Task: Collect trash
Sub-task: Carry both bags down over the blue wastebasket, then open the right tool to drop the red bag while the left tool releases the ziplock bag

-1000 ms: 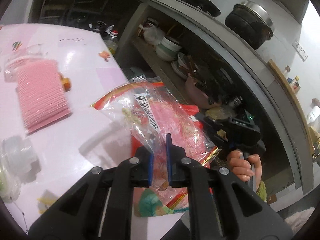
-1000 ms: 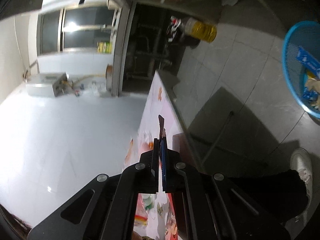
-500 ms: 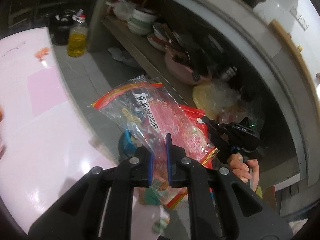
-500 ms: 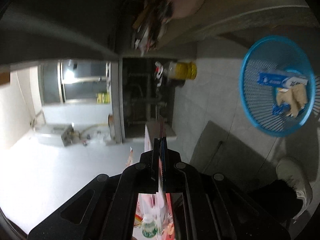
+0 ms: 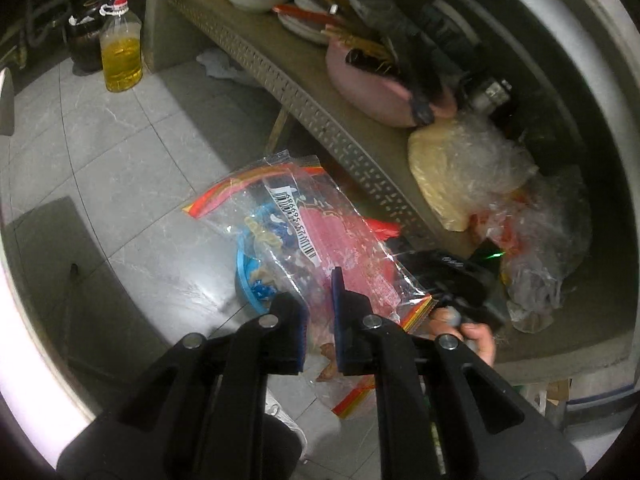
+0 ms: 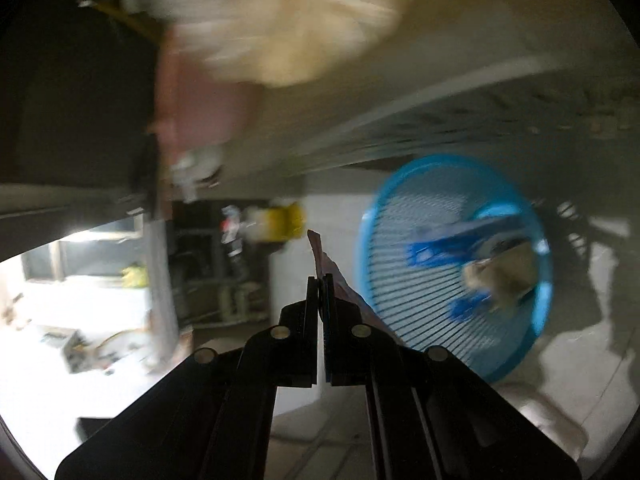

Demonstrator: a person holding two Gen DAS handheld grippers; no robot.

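both grippers [image 5: 320, 304] [image 6: 322, 300] are clamped on the clear bag [image 5: 312, 224]; if one lets go too early, it may miss the blue basket [image 6: 452, 264].

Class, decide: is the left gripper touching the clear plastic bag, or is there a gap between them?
Touching. In the left wrist view the left gripper is closed on the plastic bag's lower edge, which runs between both blue pads.
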